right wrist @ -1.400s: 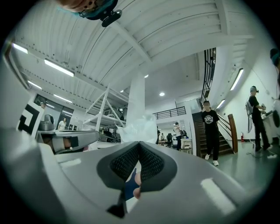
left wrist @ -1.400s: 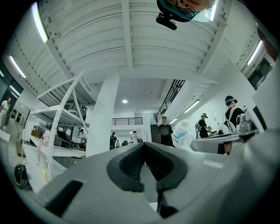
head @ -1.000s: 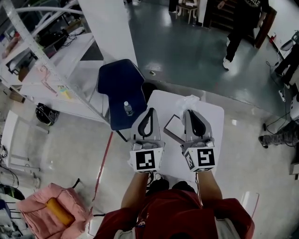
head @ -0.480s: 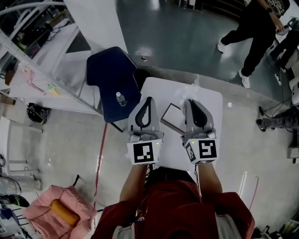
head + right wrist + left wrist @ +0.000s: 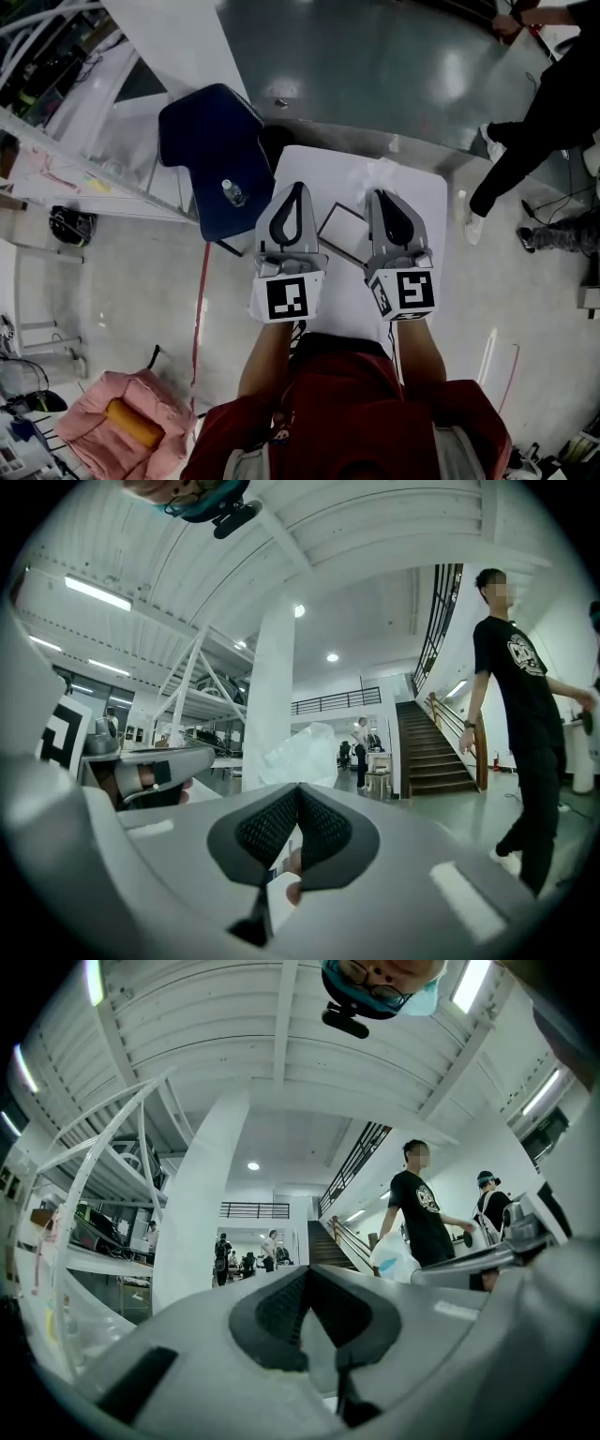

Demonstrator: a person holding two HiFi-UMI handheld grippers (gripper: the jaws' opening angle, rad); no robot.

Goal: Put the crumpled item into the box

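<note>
**Both jaws together and empty, crumpled item lying past the right gripper**

The left gripper (image 5: 297, 188) has its jaws pressed together at the tips, with nothing between them. The right gripper (image 5: 380, 195) is the same: jaws closed tip to tip and empty. Neither touches the crumpled item (image 5: 376, 173), a pale, see-through wad that lies on the white tabletop (image 5: 424, 211) at its far edge, just beyond the right gripper's tips. In the right gripper view the wad (image 5: 305, 752) shows right above the closed jaws.

The box (image 5: 341, 225), flat with a dark rim, lies between the two grippers. Its near corner is covered by the right gripper. The left gripper view shows neither box nor wad, only the hall. What the wad is made of is hard to tell.

The grippers are held side by side, roughly parallel, pointing away from the person, and the forearms (image 5: 266, 361) reach straight forward. A dark blue chair (image 5: 208, 150) with a bottle (image 5: 230, 192) on it stands left of the tabletop.
</note>
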